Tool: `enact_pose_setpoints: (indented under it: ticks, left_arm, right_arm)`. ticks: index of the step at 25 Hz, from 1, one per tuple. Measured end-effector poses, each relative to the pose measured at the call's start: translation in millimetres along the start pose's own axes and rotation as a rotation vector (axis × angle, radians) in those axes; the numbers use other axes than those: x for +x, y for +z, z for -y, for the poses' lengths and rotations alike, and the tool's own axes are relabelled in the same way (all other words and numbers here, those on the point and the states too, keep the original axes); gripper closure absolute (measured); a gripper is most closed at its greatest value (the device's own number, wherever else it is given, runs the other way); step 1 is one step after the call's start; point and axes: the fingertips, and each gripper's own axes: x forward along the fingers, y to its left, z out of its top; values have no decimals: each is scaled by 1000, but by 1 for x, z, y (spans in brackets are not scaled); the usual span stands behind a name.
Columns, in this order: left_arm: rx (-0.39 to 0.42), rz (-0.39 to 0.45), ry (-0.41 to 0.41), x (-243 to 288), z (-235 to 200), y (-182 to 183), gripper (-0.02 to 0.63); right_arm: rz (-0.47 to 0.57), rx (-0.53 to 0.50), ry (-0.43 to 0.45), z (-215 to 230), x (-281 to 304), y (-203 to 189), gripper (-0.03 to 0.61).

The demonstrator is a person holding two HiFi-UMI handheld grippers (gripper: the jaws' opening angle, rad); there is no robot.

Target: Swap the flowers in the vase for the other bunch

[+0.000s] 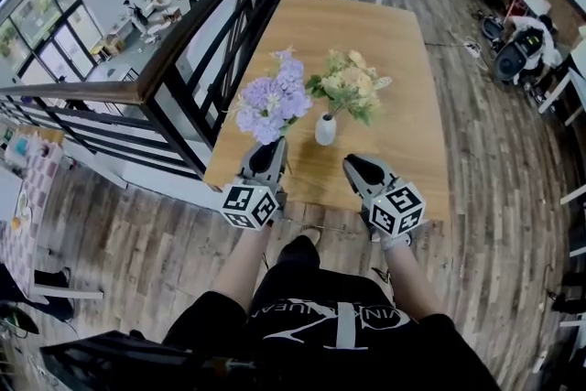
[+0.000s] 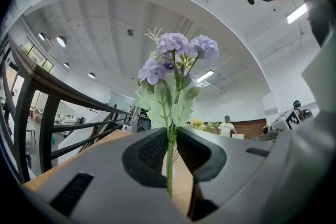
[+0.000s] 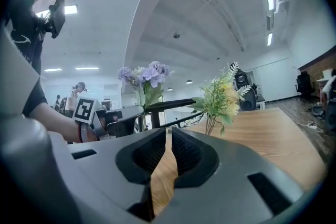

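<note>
The left hand-held gripper (image 1: 267, 151) pinches the purple bunch (image 1: 272, 101), likely light and floppy, low on its thin stems (the best hold, clear of crushable blooms) near the tabletop (image 1: 403, 41) vase (image 1: 325, 130) of yellow flowers (image 1: 351, 85); the right hand-held gripper (image 1: 357, 168) is closed, empty.

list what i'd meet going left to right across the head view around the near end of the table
railing -> purple flowers -> white vase -> right tongs
</note>
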Motion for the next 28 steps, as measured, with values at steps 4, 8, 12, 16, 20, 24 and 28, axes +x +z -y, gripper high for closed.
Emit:
enact_pose_setpoints:
  ticks: [4,8,12,16,20,24,28]
  left_arm:
    - [1,4,-9,-9,10,2,554]
    - [5,9,-16,-18,19,5,554]
    - [12,14,-22,-28,28,9,554]
    - [23,12,-22,-39,34,14,554]
    - [24,13,-18,-51,40,15,554]
    - [22,8,-10,-63,45,14,554]
    - [19,-1,-8,-70,49,11,554]
  right_arm:
    - [19,-3,-11,-8,-11,4,522]
    - [31,-12,-16,-17,-20,7,522]
    - [42,-13,-23,-24,-30,8,522]
    - [54,-8,-18,-32,-38,9,522]
    - [57,3,-13,-41,-46,6,522]
    - [61,17,-9,-49,-53,2,522]
    - [64,19,-11,-50,-58,1,522]
